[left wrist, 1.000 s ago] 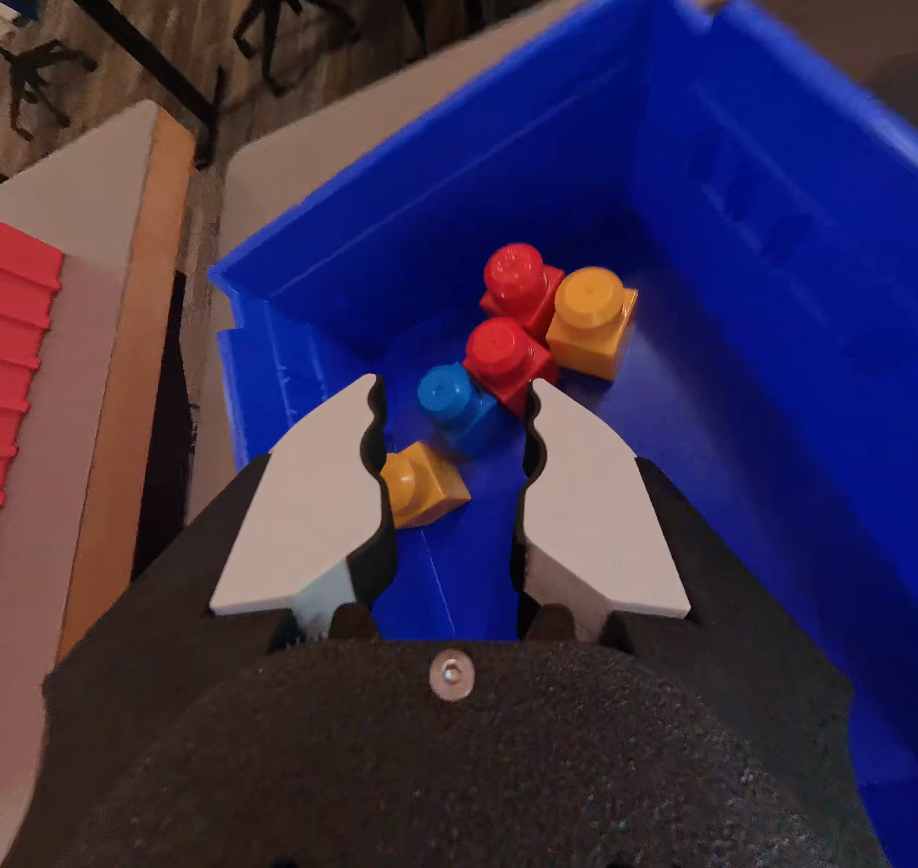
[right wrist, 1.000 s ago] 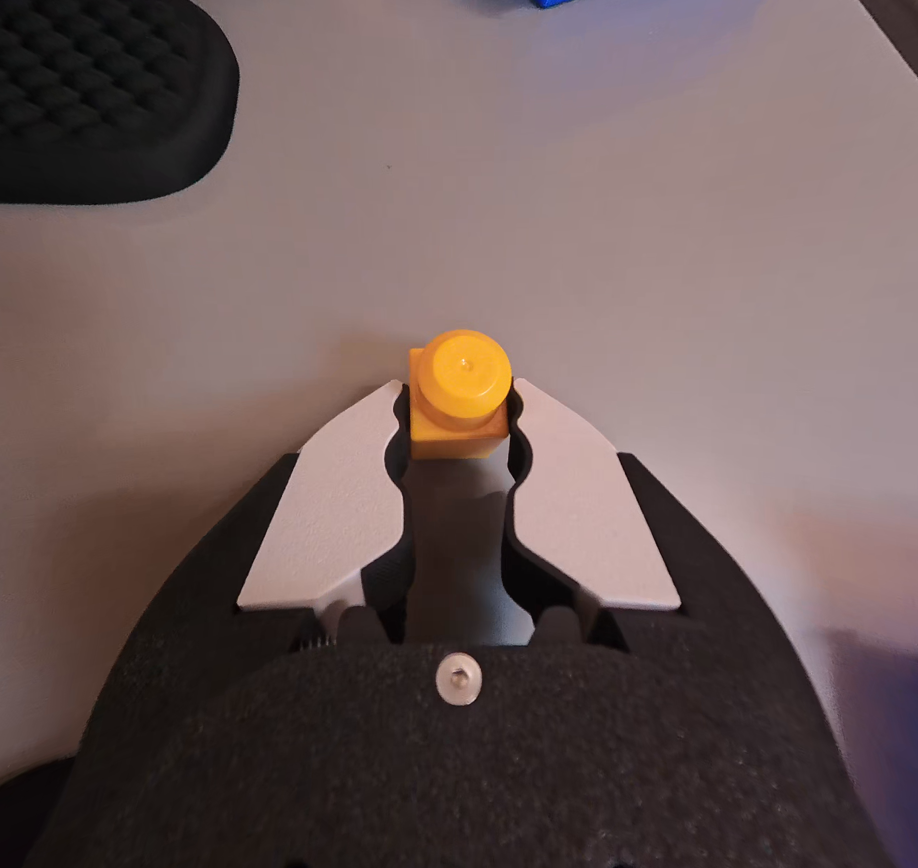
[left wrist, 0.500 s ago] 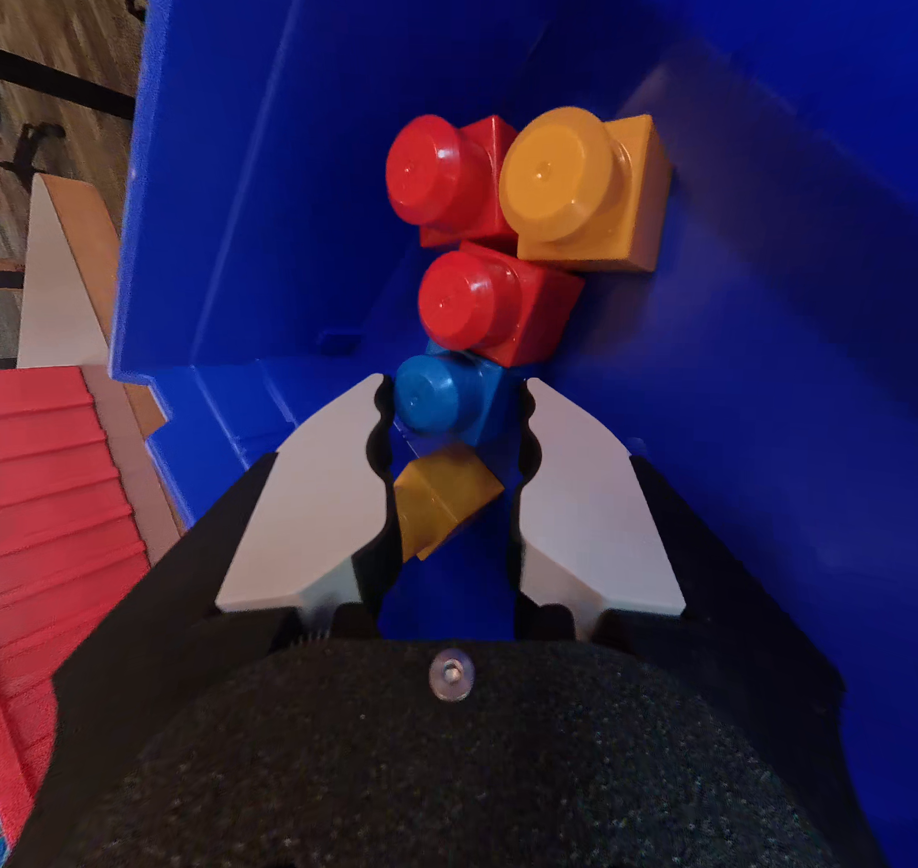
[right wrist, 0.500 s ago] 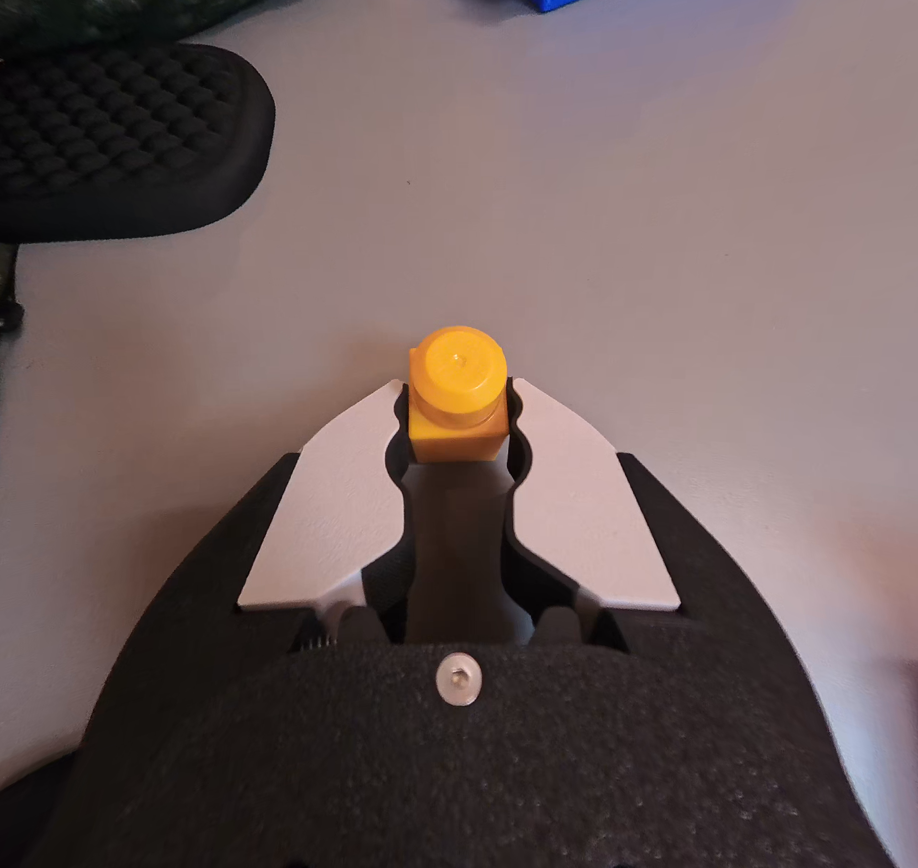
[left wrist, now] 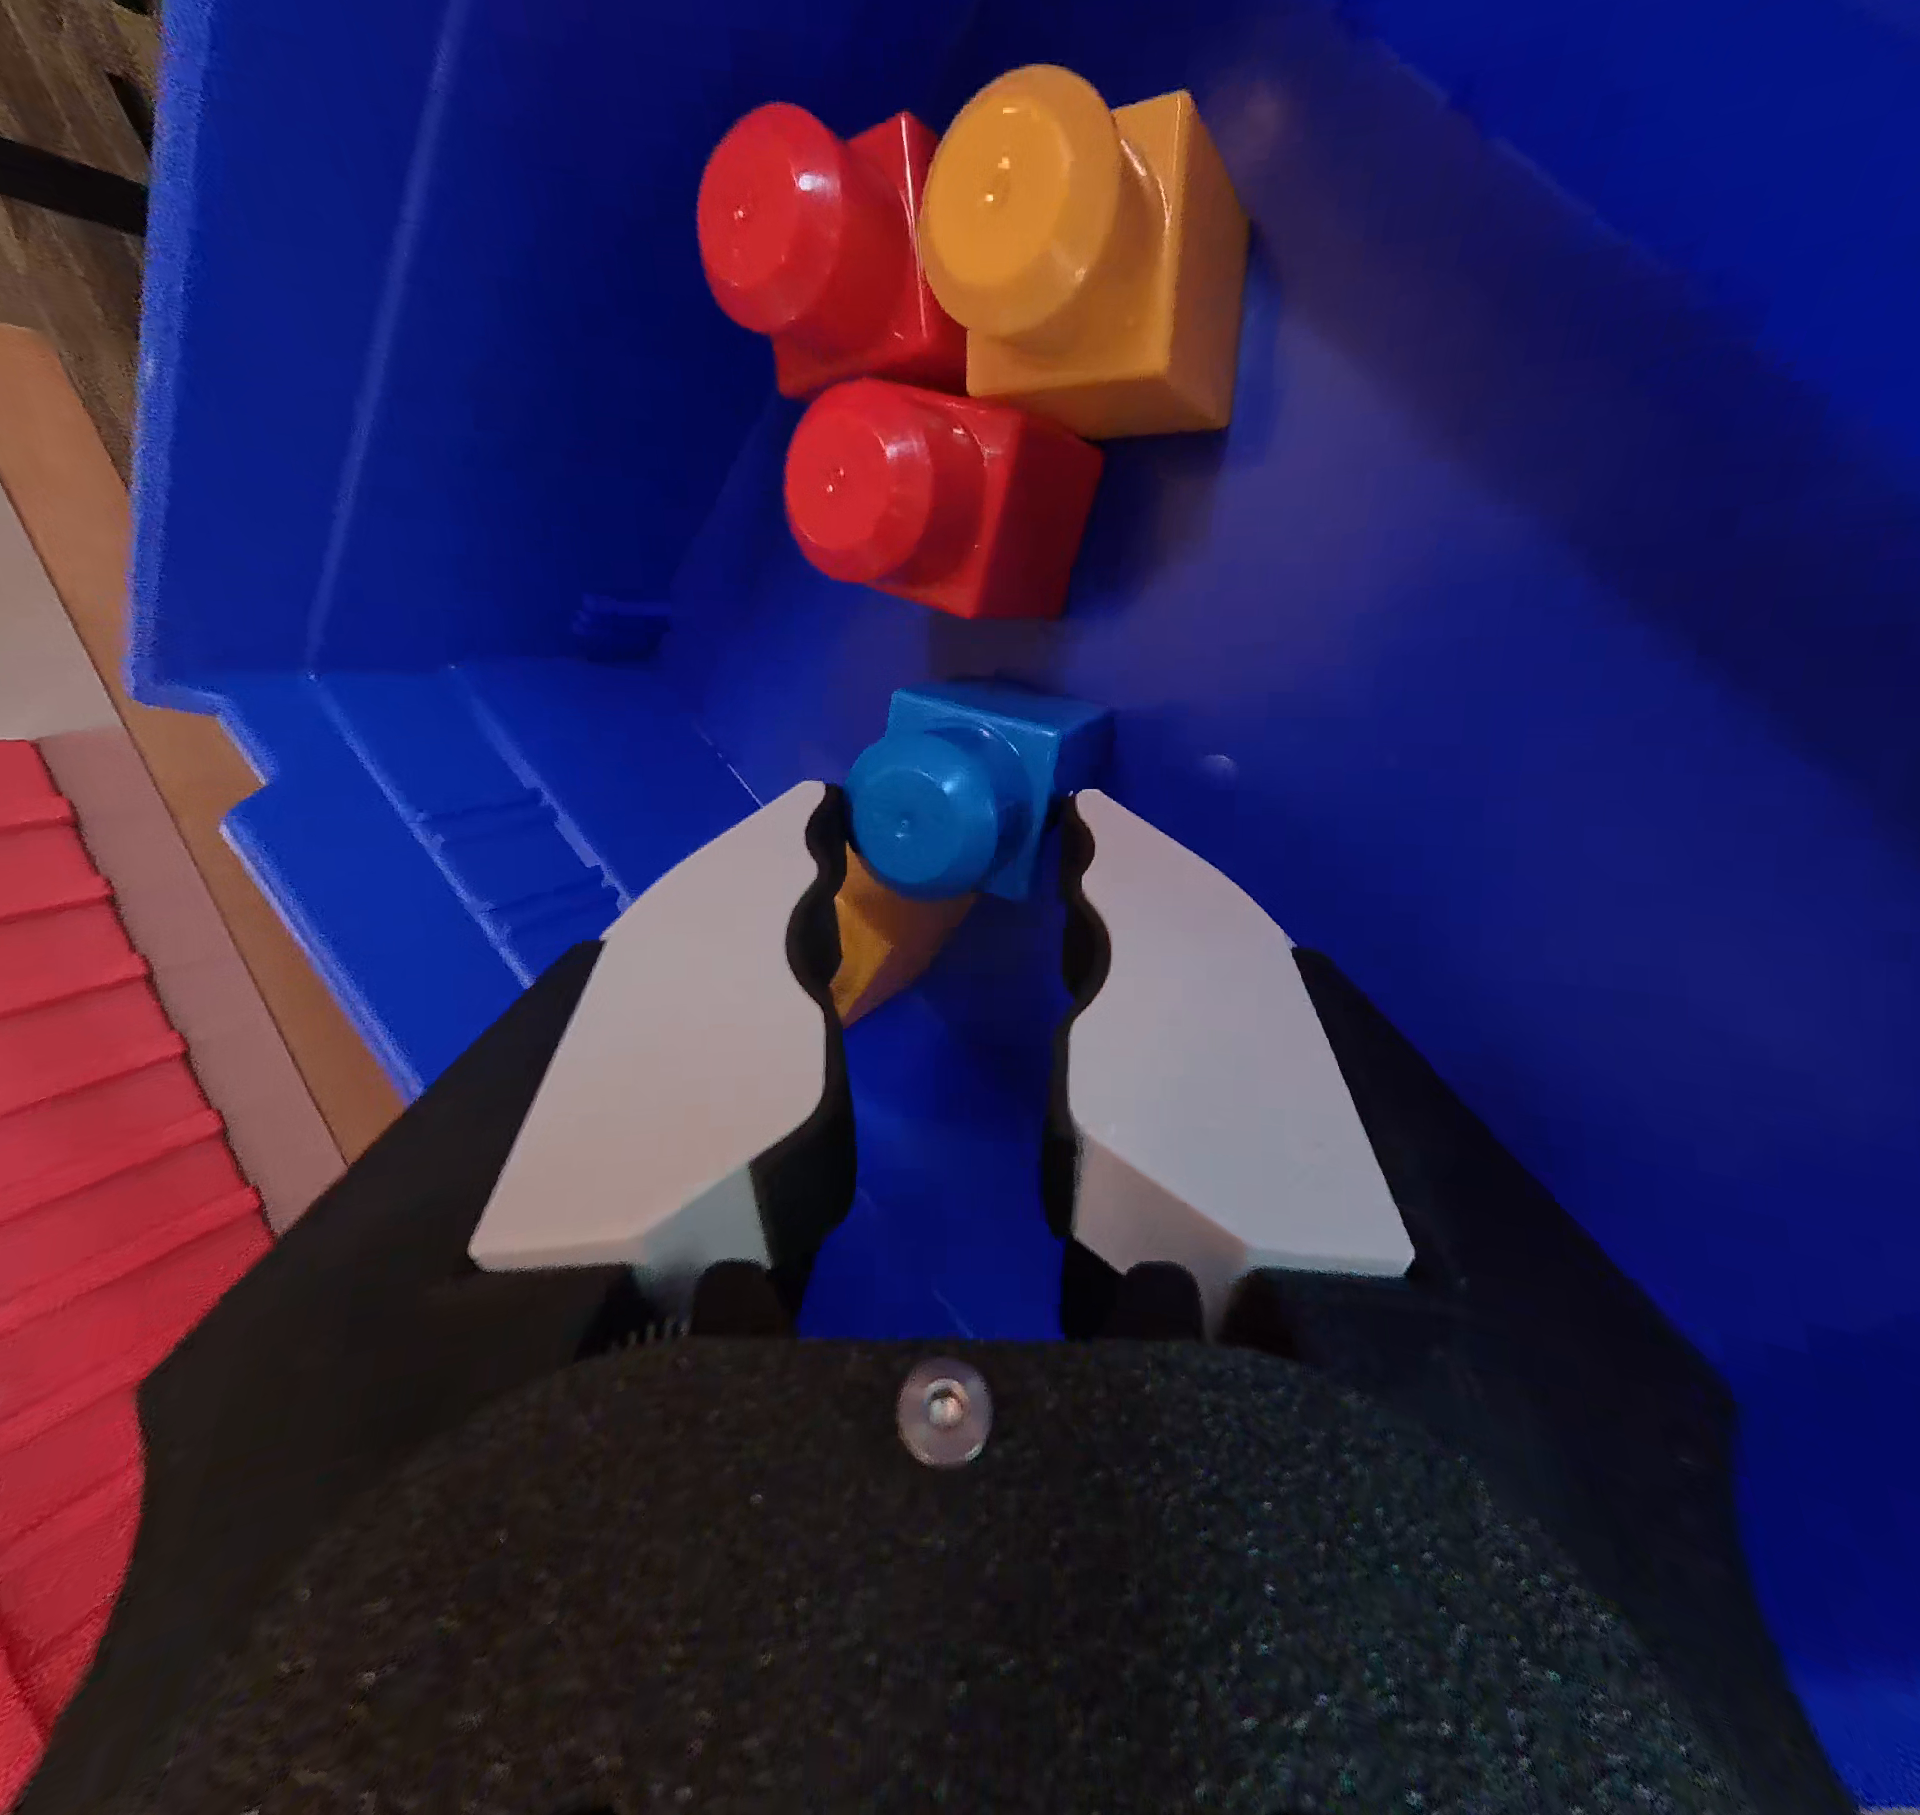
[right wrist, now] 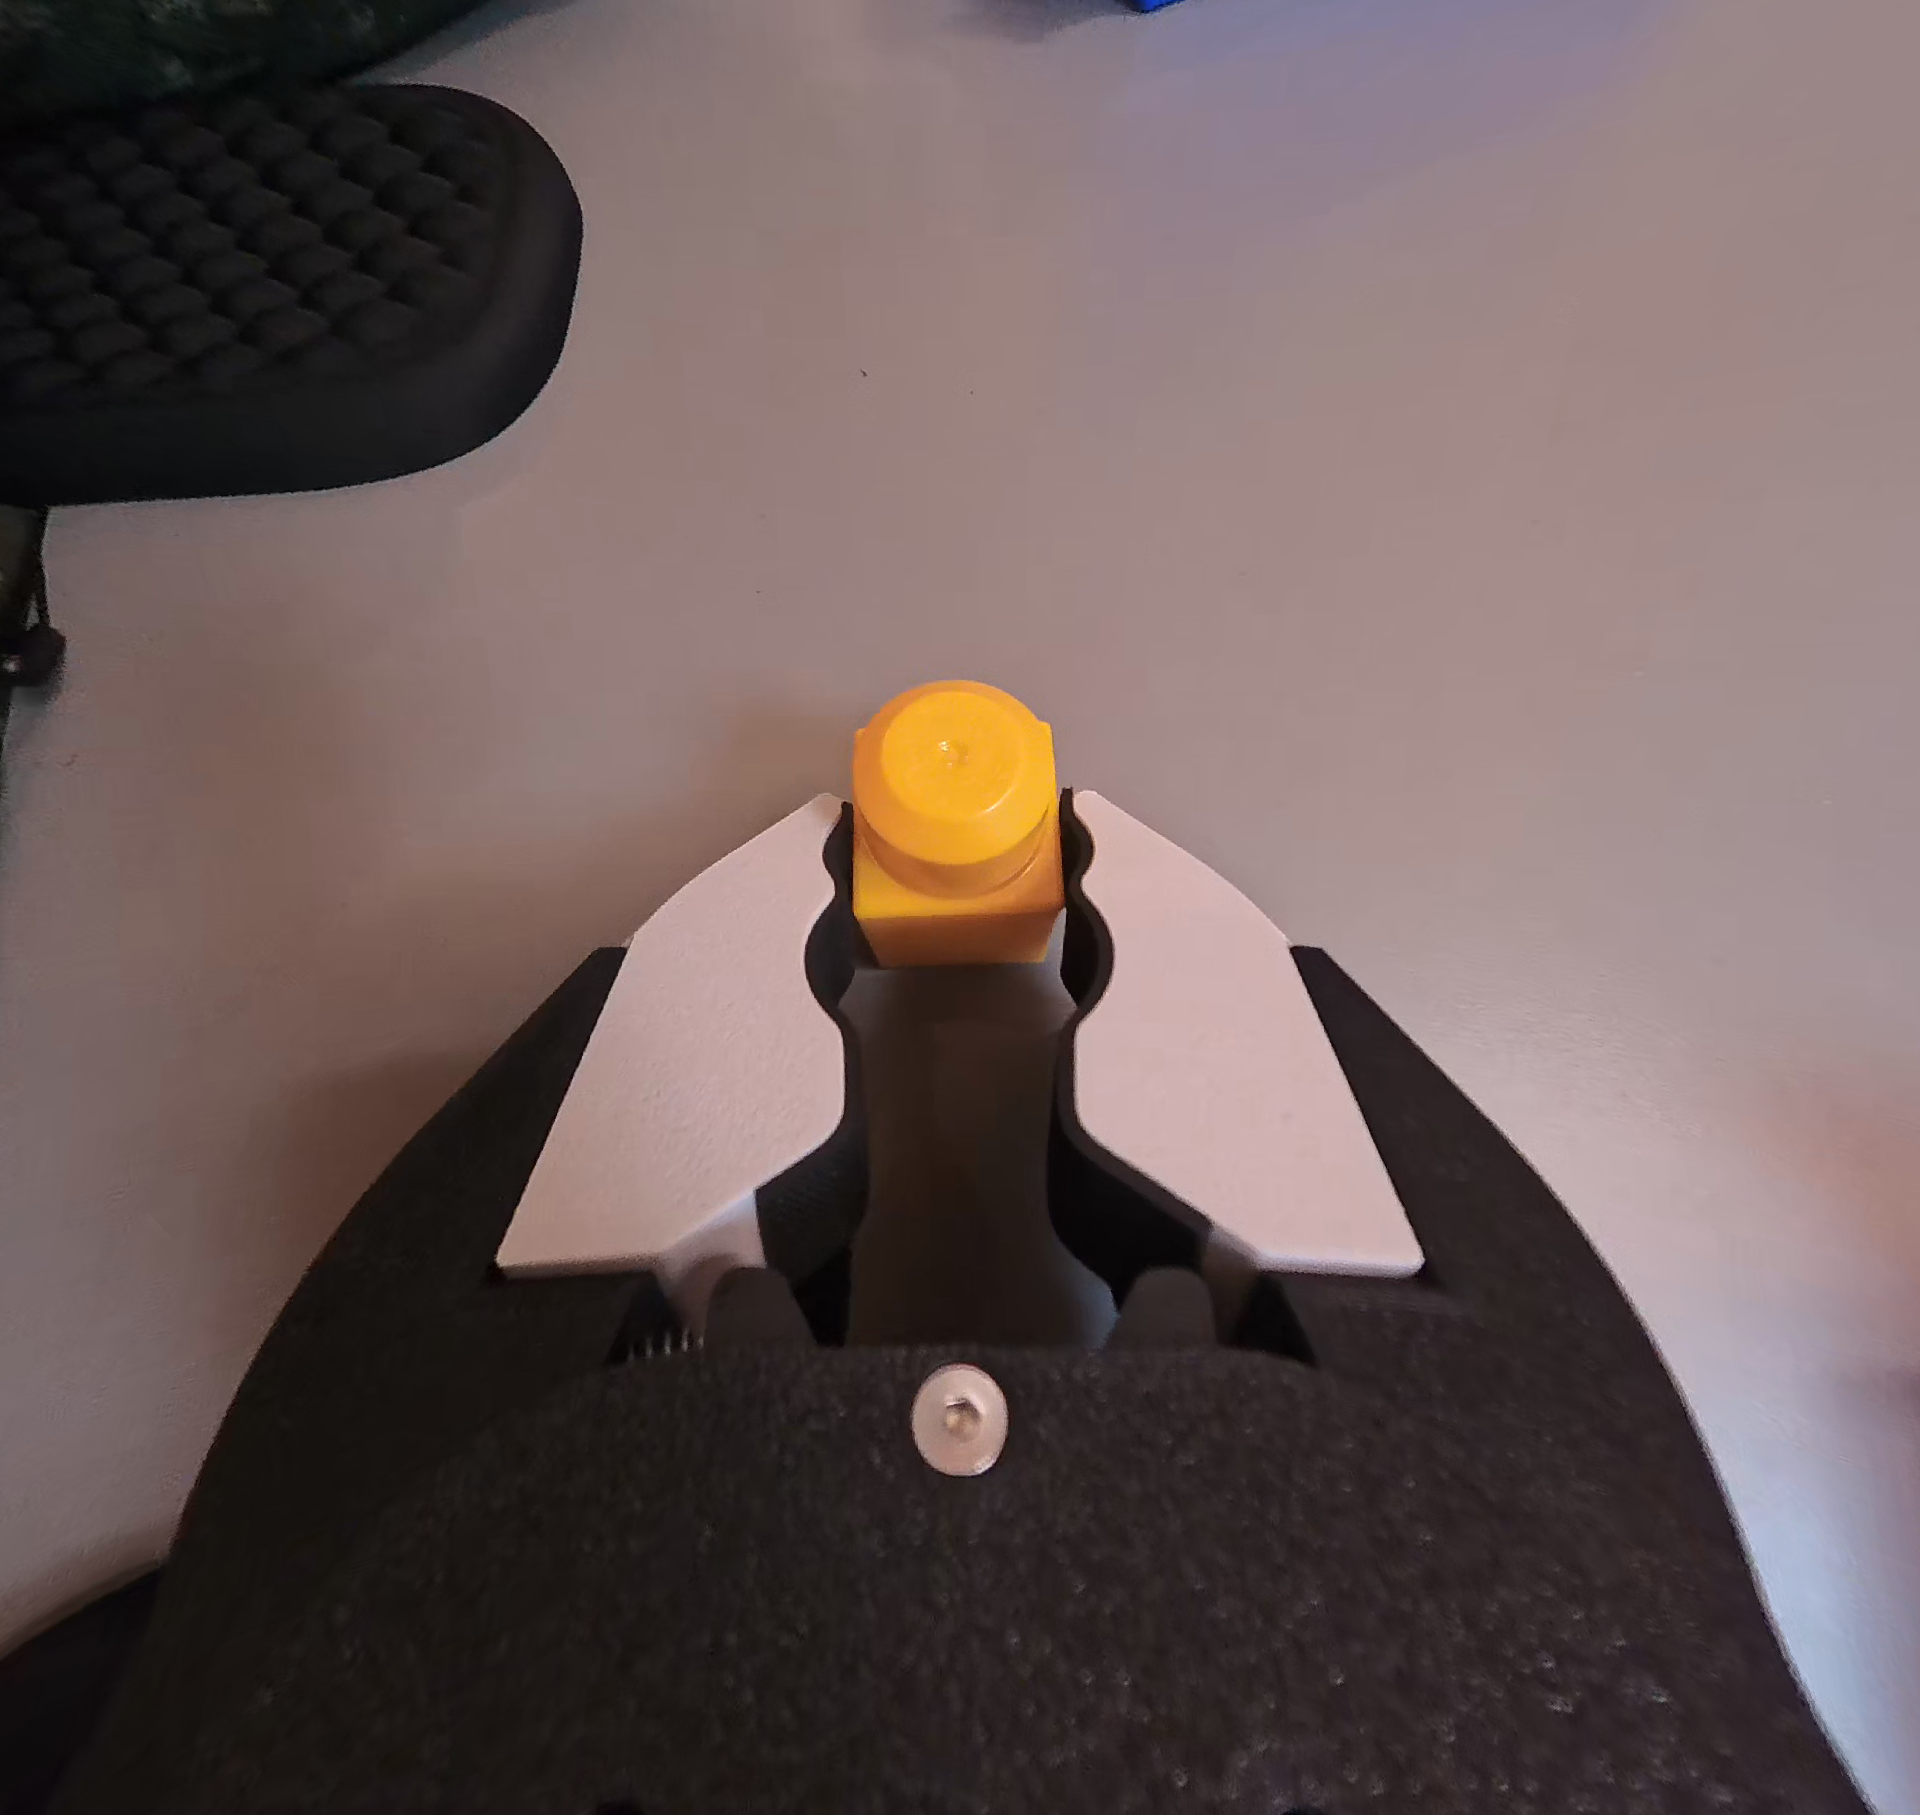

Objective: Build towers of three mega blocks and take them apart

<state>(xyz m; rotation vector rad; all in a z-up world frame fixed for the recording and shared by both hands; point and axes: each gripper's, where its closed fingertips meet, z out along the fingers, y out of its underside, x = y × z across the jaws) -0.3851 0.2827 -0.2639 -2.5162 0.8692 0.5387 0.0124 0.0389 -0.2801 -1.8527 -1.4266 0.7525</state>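
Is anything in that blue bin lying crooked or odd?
Yes. A yellow block lies tipped on its side in the blue bin, partly hidden beneath the blue block between the left tongs.

Right gripper (right wrist: 956, 835) clamped on upright yellow block (right wrist: 954, 830) over grey table (right wrist: 1247, 415), black textured pad (right wrist: 239, 290) far left.

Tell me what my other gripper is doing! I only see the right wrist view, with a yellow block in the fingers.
Observer: The left gripper is closed on a blue block.
Operator: Where is it?
Observer: Inside the blue bin.
Operator: Any more blocks in there?
Observer: Beyond it sit a near red block, a far red block and a yellow block, bunched together.
Operator: That's all?
Observer: A tipped yellow piece shows under the blue one.
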